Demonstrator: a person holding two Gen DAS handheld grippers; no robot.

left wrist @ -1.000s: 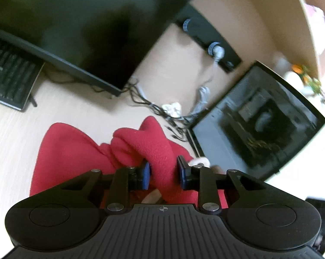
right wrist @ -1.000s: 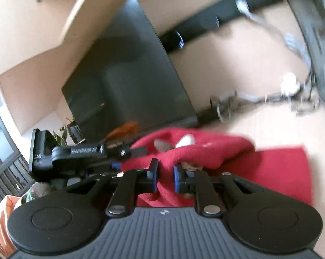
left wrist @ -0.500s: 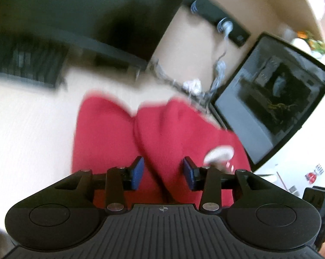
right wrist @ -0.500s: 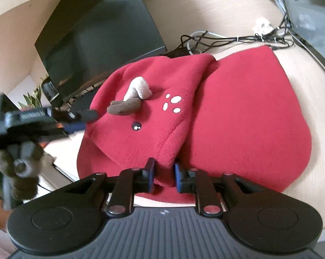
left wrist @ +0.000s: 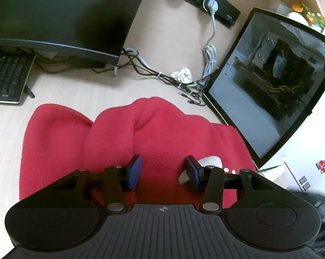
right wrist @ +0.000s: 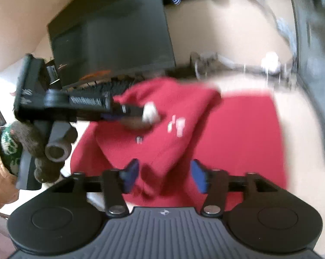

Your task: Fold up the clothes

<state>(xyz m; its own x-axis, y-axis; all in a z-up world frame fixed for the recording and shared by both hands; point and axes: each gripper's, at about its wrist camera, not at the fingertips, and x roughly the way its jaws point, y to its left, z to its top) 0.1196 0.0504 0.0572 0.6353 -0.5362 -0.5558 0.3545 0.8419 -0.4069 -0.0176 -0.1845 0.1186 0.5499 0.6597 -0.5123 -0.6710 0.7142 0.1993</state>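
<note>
On the desk (left wrist: 80,90), red fleece garment (left wrist: 162,133); left gripper (left wrist: 163,170) and right gripper (right wrist: 164,176) above it, jaws spread, empty.

Left gripper (left wrist: 163,171) hovering with blue-padded jaws spread wide, holding nothing, right gripper (right wrist: 165,176) likewise gaping and empty, a dark-gloved hand (right wrist: 40,151) gripping the left gripper's handle, seen blurred from the right wrist

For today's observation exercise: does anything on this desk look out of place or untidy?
Yes. A crumpled white wad lies among tangled cables behind the red fleece garment. The garment itself lies bunched, its hood part heaped unevenly over the flat part.
</note>
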